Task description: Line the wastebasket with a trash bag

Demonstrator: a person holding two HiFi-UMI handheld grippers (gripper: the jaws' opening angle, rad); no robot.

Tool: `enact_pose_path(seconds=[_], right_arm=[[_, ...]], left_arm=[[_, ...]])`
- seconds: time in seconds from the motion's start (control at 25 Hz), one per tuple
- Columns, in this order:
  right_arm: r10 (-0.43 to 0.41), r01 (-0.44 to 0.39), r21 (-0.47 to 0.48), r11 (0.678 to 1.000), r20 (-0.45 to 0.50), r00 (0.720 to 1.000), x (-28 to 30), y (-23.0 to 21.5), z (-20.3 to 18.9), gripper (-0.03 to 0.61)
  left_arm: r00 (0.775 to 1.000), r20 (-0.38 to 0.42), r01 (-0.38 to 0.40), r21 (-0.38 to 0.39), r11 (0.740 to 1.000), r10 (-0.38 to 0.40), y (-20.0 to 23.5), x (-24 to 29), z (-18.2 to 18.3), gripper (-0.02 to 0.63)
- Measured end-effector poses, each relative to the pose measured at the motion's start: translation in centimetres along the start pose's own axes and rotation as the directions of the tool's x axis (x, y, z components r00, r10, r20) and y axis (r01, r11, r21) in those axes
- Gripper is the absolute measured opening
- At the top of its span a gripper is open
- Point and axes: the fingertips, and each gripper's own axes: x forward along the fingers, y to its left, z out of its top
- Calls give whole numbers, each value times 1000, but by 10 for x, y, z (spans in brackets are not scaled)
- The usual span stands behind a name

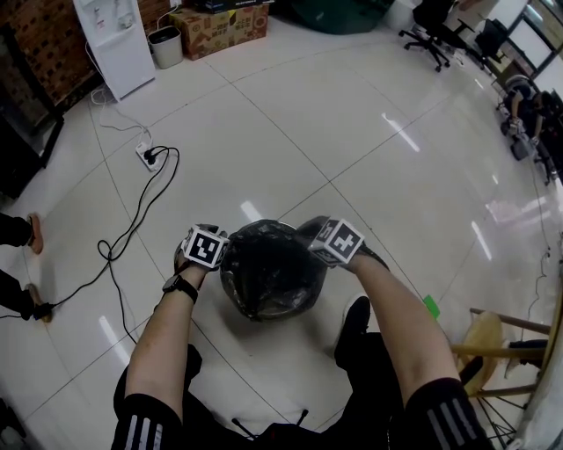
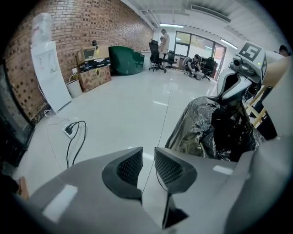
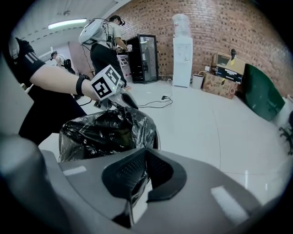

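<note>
The wastebasket stands on the pale tiled floor just in front of me, with a black trash bag draped in and over it. My left gripper is at the bag's left rim. In the left gripper view its jaws stand slightly apart, with only floor showing between them and the crinkled bag off to the right. My right gripper is at the right rim. In its own view the right gripper has its pads together on a thin fold of the bag.
A power strip with a black cable lies on the floor to the left. A wooden stool stands close at the right, and my shoe is beside the basket. A water dispenser, a small bin and a cardboard box line the far wall.
</note>
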Motion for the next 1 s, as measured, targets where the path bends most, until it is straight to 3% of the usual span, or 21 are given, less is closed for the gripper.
enact_pose_path(seconds=[0.2, 0.44, 0.68, 0.84, 1.0], right_arm=[[-84, 80, 71, 994, 56, 995, -10, -22, 11, 6], [-198, 187, 173, 967, 48, 979, -19, -59, -8, 6], [-204, 195, 237, 952, 12, 979, -10, -61, -38, 6], [-188, 179, 269, 946, 10, 982, 6, -63, -56, 6], [-163, 154, 281, 947, 6, 987, 24, -58, -71, 6]], left_arm=[[998, -4, -58, -23, 998, 58, 28, -21, -6, 84], [1000, -16, 20, -55, 998, -21, 11, -51, -27, 98], [988, -80, 129, -68, 989, -134, -34, -49, -85, 126], [985, -35, 166, -67, 984, -169, -47, -39, -83, 132], [987, -35, 153, -54, 987, -155, -46, -27, -82, 120]])
